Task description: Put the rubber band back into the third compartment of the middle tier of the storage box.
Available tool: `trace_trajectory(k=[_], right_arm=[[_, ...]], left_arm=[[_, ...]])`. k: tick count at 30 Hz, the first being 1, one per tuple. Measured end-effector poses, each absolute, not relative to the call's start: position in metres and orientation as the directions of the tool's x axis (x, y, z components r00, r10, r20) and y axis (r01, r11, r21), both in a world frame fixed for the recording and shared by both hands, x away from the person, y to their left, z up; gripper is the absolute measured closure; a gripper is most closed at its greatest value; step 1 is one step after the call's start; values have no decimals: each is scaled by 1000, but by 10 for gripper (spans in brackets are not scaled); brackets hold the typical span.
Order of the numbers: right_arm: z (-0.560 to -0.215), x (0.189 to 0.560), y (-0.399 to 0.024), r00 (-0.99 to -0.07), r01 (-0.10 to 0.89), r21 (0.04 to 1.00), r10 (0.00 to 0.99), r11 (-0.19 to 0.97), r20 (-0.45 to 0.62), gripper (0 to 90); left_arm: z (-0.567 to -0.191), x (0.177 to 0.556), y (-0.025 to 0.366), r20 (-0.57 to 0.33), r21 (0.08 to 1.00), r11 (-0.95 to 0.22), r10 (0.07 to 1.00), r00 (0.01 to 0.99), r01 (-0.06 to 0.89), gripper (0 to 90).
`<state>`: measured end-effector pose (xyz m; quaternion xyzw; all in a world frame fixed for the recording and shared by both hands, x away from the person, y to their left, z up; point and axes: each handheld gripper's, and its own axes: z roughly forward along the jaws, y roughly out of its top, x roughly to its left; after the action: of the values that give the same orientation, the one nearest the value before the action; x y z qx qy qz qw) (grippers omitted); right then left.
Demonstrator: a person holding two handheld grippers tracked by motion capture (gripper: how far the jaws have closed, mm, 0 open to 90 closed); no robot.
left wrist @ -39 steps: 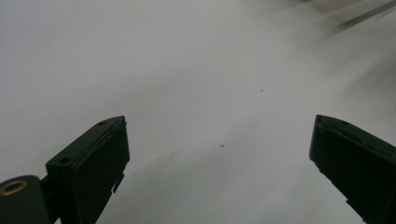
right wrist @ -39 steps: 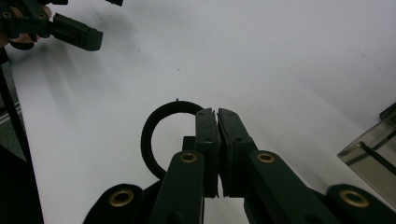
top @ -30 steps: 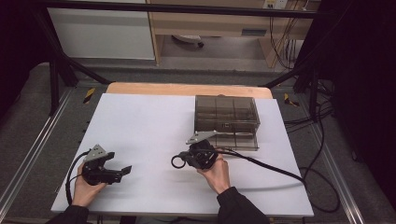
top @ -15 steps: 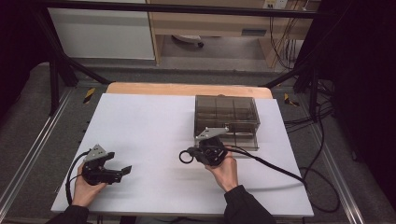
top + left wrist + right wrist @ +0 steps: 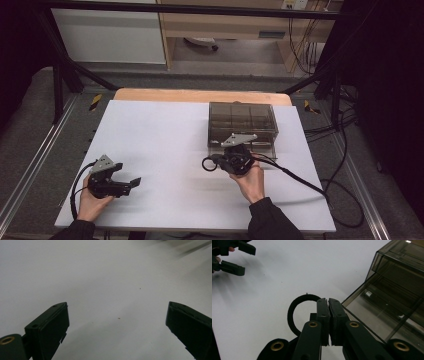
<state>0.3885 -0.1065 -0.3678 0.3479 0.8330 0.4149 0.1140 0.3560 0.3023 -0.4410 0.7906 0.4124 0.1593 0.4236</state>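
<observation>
Right gripper (image 5: 216,162): held in the person's right hand (image 5: 248,176) near the middle of the table, just in front of the smoky plastic box. Its jaws are pressed together on the rim of a black ring (image 5: 298,311). In the right gripper view the two pads meet with almost no gap, and the ring's band runs in between them from the left.

Black ring: a thin dark hoop, standing out to the left of the jaw tips as the high view shows it (image 5: 209,163), over the white sheet. Most of the loop hangs free beside the pads; only a short arc is caught. Whether its lower edge touches the sheet cannot be told.

Compartment box (image 5: 242,122): tinted, see-through, with inner dividers, standing at the far right part of the white sheet. The near front panel (image 5: 374,312) lies just right of the closed jaws in the right gripper view. The ring is outside the box, near its front left corner, apart from it.

Left gripper (image 5: 131,182): in the person's left hand (image 5: 87,200) at the near left of the table, well apart from ring and box. Jaws stand wide apart, nothing between them; the left gripper view has bare white surface in the gap.

White sheet (image 5: 160,135): covers the tabletop, a wooden edge (image 5: 200,95) showing at the far side
</observation>
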Motion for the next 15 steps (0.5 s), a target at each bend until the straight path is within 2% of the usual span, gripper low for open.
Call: trace_trajectory(k=[15], right_arm=[[-362,392,-130,-699,490,779,711,391,83,879]], left_arm=[[-441,356,302,-99,802,-299,788,608,518,46]])
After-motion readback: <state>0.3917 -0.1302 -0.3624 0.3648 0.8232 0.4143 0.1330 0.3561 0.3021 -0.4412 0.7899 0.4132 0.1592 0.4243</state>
